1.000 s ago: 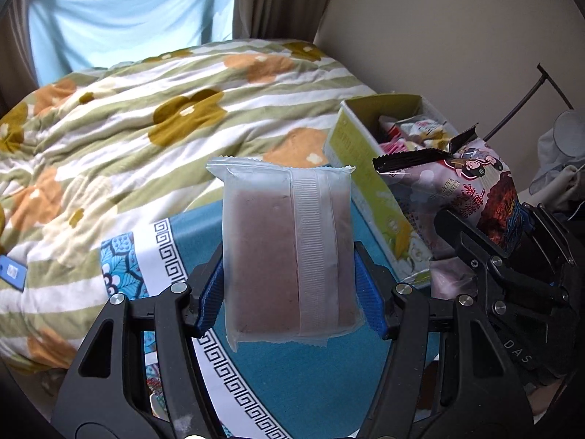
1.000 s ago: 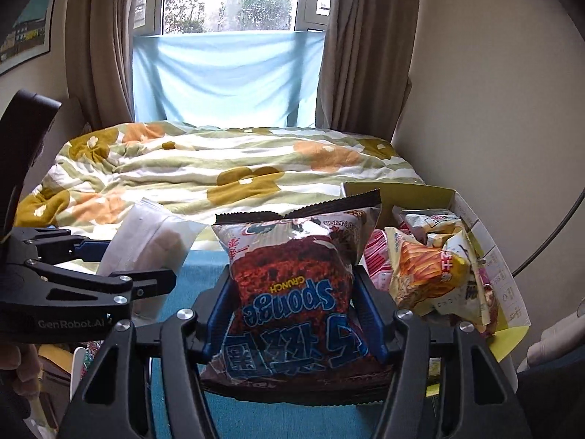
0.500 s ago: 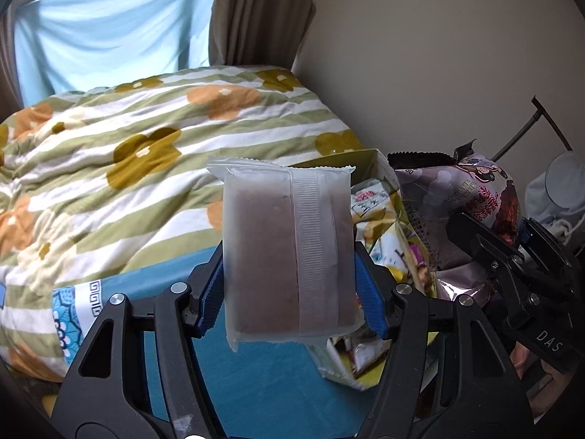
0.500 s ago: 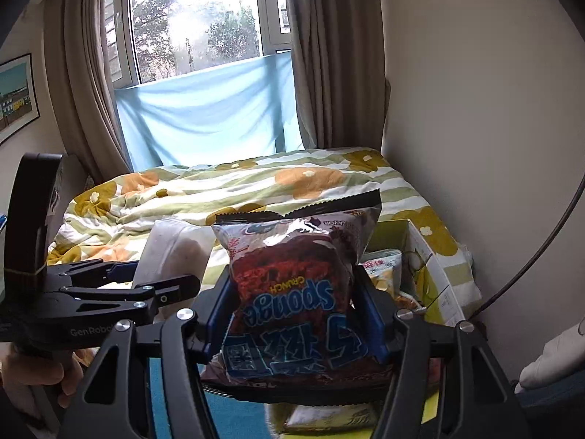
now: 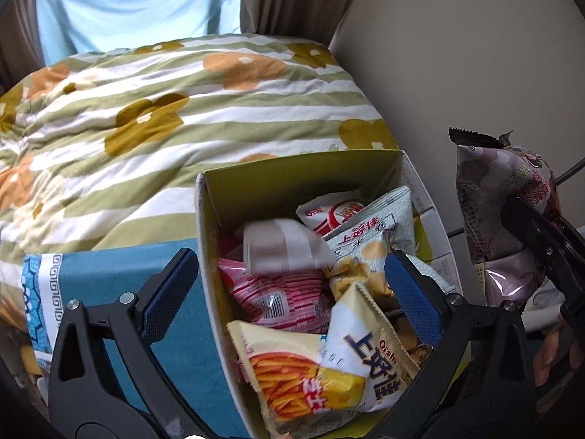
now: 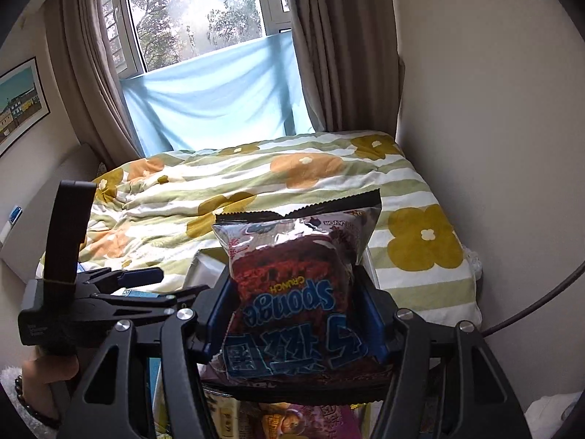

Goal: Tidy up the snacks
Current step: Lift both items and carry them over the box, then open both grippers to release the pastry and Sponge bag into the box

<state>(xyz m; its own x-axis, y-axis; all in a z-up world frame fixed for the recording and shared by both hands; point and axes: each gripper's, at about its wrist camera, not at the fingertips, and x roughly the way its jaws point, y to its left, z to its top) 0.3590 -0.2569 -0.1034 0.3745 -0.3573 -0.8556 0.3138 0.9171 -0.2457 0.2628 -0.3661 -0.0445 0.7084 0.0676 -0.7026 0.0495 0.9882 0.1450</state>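
- Jaws of the left gripper (image 5: 289, 285) are opening, wide apart above the snack box (image 5: 204, 219), nothing pinched between them.
- Blurred translucent white packet (image 5: 281, 247) sits free among the bags inside the box, on a pink packet (image 5: 278, 292).
- Right gripper (image 6: 296, 314) clamps the Sponge Crunch bag (image 6: 292, 292), raised upright beside the box, the flowered quilt (image 6: 292, 168) behind it.

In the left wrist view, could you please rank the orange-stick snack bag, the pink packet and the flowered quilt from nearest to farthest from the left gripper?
1. Orange-stick snack bag, in the box just beneath the left gripper.
2. Pink packet, mid-box.
3. Flowered quilt, beyond the box.
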